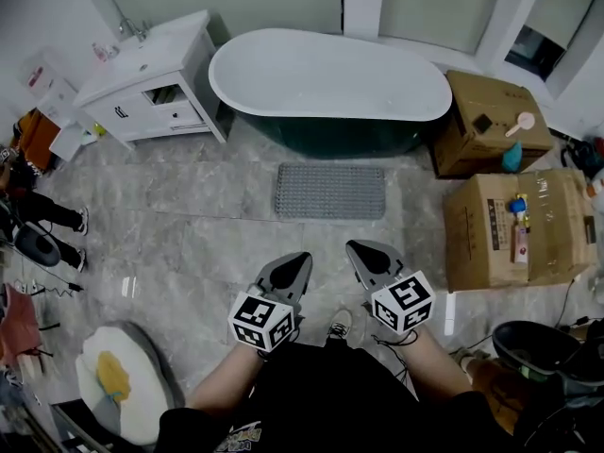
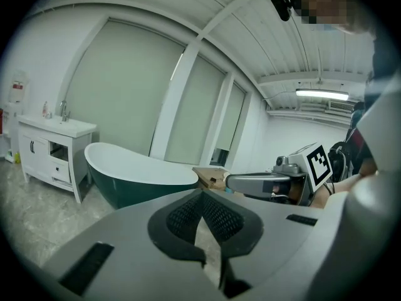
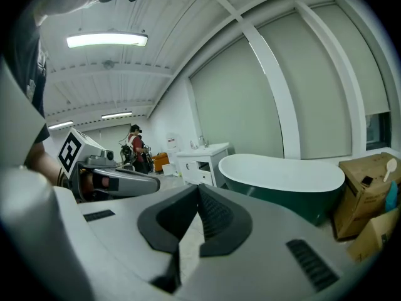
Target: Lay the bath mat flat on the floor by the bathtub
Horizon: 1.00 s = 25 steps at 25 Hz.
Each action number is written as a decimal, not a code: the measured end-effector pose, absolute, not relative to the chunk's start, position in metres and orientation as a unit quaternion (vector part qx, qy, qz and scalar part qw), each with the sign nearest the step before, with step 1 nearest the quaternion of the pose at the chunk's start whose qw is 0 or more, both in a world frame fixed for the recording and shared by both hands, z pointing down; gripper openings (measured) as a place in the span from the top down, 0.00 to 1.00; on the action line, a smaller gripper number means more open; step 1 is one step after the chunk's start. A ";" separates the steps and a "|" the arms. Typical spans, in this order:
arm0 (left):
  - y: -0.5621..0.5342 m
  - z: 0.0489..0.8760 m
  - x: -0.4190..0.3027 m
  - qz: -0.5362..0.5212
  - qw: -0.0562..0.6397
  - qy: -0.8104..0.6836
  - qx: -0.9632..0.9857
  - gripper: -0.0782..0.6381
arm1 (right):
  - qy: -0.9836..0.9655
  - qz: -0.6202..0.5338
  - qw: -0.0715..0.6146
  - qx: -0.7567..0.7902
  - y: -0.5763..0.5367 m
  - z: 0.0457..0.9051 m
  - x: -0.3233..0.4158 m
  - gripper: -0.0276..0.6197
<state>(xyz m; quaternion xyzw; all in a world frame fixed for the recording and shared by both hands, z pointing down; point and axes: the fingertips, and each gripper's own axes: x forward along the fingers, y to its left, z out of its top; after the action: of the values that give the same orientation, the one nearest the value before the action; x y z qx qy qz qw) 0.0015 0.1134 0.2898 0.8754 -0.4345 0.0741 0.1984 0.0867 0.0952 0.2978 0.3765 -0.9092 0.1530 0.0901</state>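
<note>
The grey textured bath mat (image 1: 330,192) lies flat on the marble floor, just in front of the white-and-dark-green bathtub (image 1: 330,88). Both grippers hang close to the person's body, well short of the mat. My left gripper (image 1: 302,258) is shut with nothing between its pads, and its own view shows the jaws meeting (image 2: 202,196) with the bathtub (image 2: 138,174) beyond. My right gripper (image 1: 354,246) is likewise shut and empty (image 3: 199,190), pointing toward the bathtub (image 3: 282,174). The mat is hidden behind the jaws in both gripper views.
A white vanity (image 1: 151,78) stands left of the tub. Two cardboard boxes (image 1: 491,111) (image 1: 510,225) sit at its right. A white-and-yellow round cushion (image 1: 118,380) lies at the lower left, a black bin (image 1: 533,347) at the lower right. A person (image 1: 38,215) stands at the left edge.
</note>
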 end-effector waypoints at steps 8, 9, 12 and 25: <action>0.116 0.274 -0.088 0.064 0.185 -0.436 0.879 0.87 | -0.907 0.146 0.081 0.386 0.097 0.287 0.003 0.93; 0.117 0.271 -0.100 0.064 0.183 -0.432 0.881 0.87 | -0.906 0.145 0.080 0.390 0.099 0.285 -0.009 0.93; 0.118 0.266 -0.138 0.063 0.180 -0.419 0.888 0.87 | -0.899 0.142 0.075 0.406 0.104 0.279 -0.045 0.93; 0.144 0.266 -0.239 0.053 0.170 -0.340 0.923 0.87 | -0.851 0.129 0.076 0.504 0.151 0.267 -0.132 0.93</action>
<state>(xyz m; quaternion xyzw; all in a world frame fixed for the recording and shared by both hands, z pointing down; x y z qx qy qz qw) -0.2392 0.1437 0.2658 0.9232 -0.3405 0.0535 0.1703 -0.1324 0.1510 0.2673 0.5040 -0.8506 0.1293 0.0758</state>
